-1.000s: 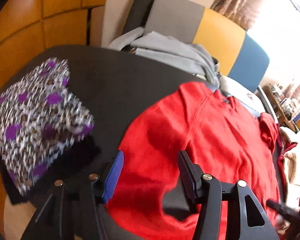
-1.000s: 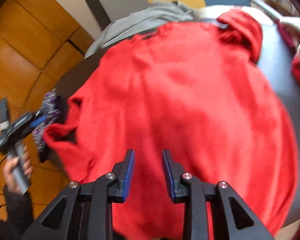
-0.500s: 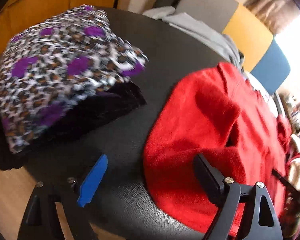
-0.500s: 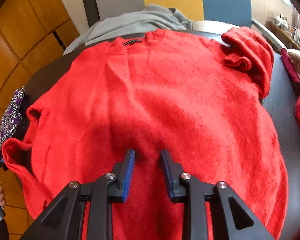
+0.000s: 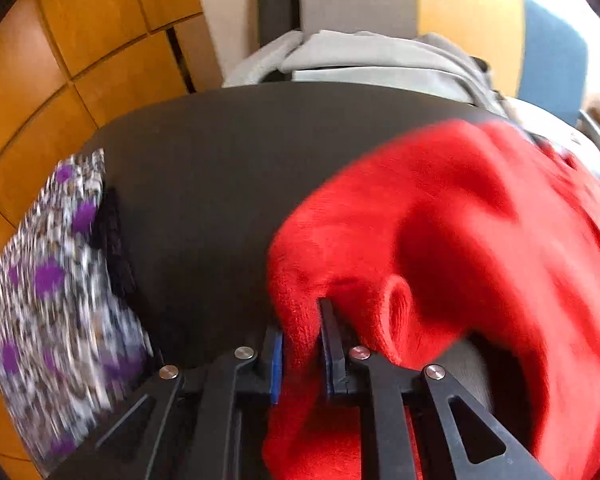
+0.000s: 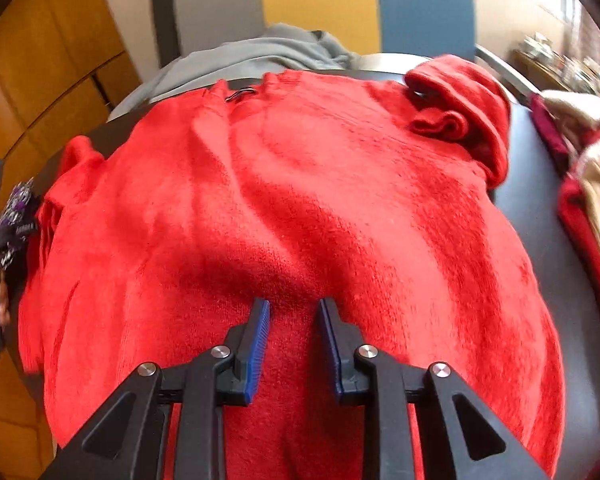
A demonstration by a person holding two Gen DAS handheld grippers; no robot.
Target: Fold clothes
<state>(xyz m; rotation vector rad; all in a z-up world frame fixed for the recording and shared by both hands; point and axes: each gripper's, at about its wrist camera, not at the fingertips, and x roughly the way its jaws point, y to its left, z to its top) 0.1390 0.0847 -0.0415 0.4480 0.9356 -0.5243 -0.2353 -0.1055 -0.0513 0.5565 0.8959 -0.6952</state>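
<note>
A red sweater [image 6: 300, 200] lies spread on the black table [image 5: 204, 168], collar at the far side, its right sleeve [image 6: 468, 112] bunched at the far right. My left gripper [image 5: 302, 328] is shut on the left sleeve of the red sweater [image 5: 380, 240], with red fabric pinched between the blue pads. My right gripper [image 6: 294, 312] rests on the sweater's lower middle, jaws narrowly apart with fabric between them. The left gripper [image 6: 4, 224] also shows at the left edge of the right wrist view.
A folded leopard-print garment with purple spots [image 5: 52, 300] lies on a black one at the table's left edge. A grey garment [image 5: 360, 60] hangs over a chair at the back. Cream and dark red clothes [image 6: 588, 184] are piled at the right.
My left gripper went from wide open beside the sweater's left sleeve to shut on it. My right gripper stayed on the sweater's lower middle, its jaws opening slightly.
</note>
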